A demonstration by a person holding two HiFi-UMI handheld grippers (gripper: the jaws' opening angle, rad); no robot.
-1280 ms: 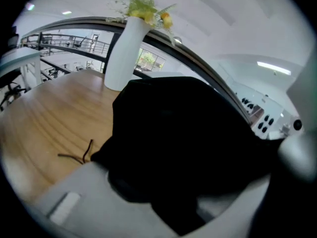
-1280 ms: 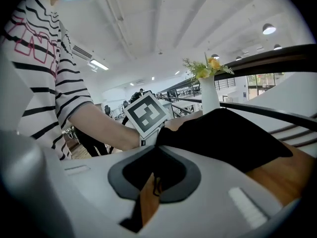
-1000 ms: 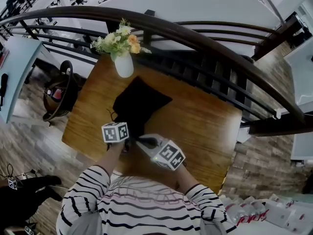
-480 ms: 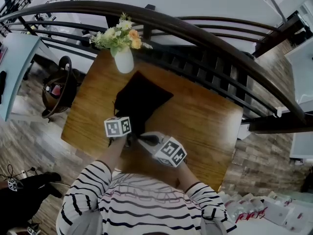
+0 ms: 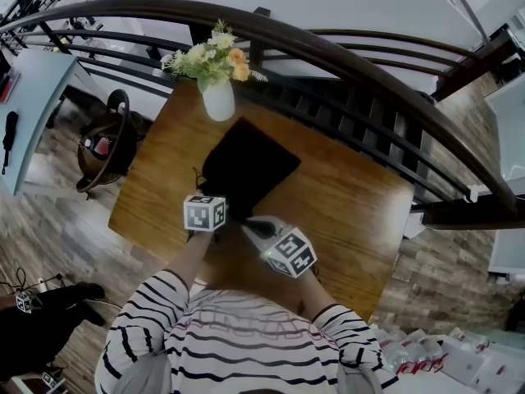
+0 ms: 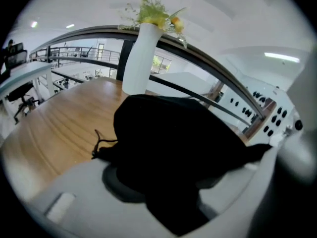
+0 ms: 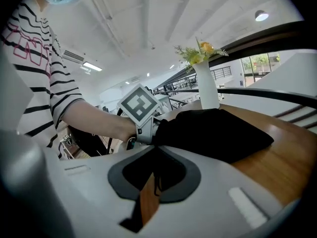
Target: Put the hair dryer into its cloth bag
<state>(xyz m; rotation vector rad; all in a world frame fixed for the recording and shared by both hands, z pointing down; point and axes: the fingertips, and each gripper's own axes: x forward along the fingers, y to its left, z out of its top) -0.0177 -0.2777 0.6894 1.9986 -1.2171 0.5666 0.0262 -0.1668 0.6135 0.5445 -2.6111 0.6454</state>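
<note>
Left gripper [image 5: 223, 222] jaws just opened.
Head view: cloth bag [image 5: 246, 167] bulges on tabletop [image 5: 344, 203] ahead of both jaws; hair dryer unseen, presumably inside.
Left gripper view: jaws wide, bag cloth between them.
Right gripper view: right gripper [image 7: 154, 155] jaws pinch the drawstring [image 7: 156, 182]; cinching likely remains.

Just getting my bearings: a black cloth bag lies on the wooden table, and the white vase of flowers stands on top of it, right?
Not quite. The white vase stands on the wooden table itself, beyond the black cloth bag, not on it; the head view shows this.
</note>
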